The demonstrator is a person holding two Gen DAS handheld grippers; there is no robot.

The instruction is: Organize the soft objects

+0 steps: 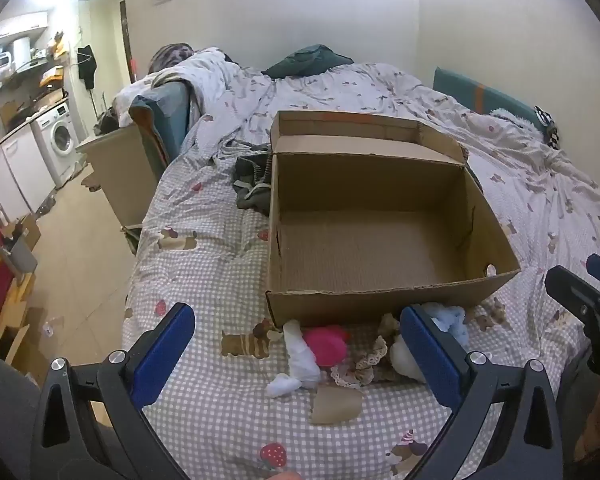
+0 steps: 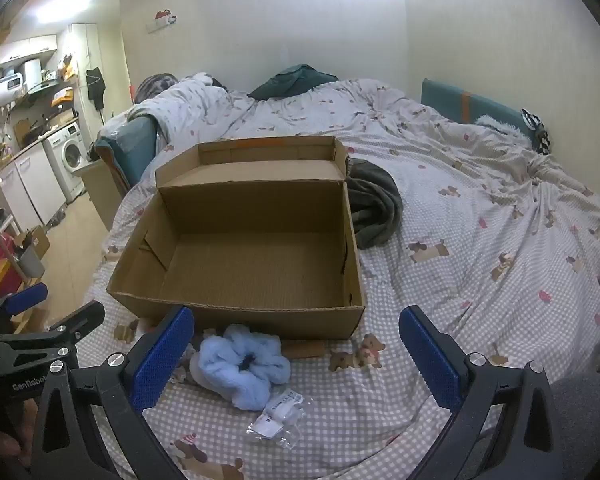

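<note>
While cardboard box (image 2: pixel 240 240) sits open, empty, blue scrunchie (image 2: pixel 240 364) lies outside.

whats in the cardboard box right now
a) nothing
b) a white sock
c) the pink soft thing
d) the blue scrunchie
a, the cardboard box shows only its bare floor, while the blue scrunchie and the pink soft thing lie on the bedspread in front of it.

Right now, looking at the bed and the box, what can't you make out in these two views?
- Left wrist view: the blue scrunchie is mostly hidden behind the left gripper's open finger.
- Left wrist view: the white soft item is half covered by that finger; its kind is unclear.
- Right wrist view: the print on the clear packet is too small to read.
- Both views: the cardboard box hides the bedding behind its near wall.
</note>
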